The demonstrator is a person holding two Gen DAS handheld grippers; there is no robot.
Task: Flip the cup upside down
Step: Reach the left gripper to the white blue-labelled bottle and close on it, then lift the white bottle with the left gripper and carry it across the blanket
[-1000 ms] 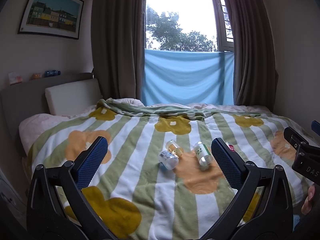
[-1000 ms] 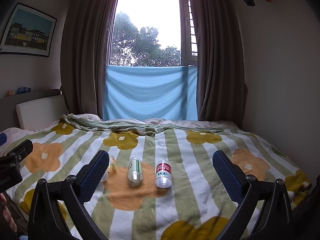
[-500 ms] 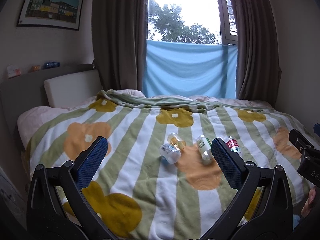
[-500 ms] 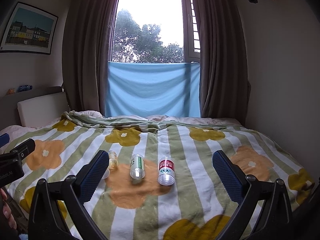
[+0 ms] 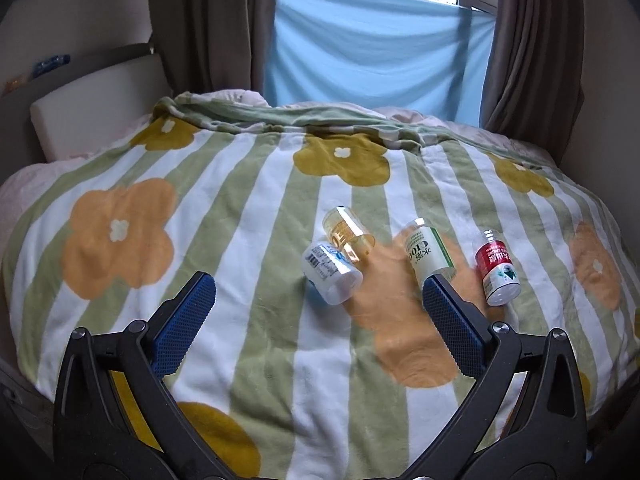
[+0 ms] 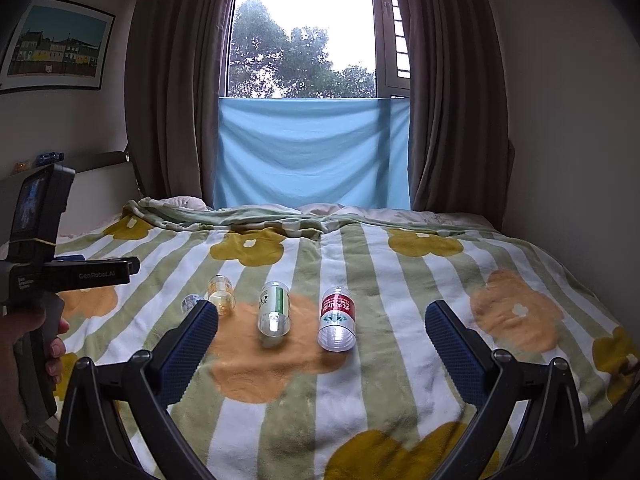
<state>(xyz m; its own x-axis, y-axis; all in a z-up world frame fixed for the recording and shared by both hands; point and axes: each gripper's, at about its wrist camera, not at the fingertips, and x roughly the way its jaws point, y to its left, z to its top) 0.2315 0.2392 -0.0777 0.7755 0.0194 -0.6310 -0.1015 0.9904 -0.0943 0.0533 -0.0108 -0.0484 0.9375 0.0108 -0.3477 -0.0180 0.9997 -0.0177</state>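
Lying sideways on the blanket (image 5: 280, 360), clear labelled cups (image 5: 331, 278); both grippers' jaws spread, empty.

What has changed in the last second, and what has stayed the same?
The left gripper tipped downward and closer to the bed; the picture left its view. The right gripper barely moved. Both stayed open and empty. The four cups, blue-label, yellow, green-label and red-label, lie unmoved on the blanket.
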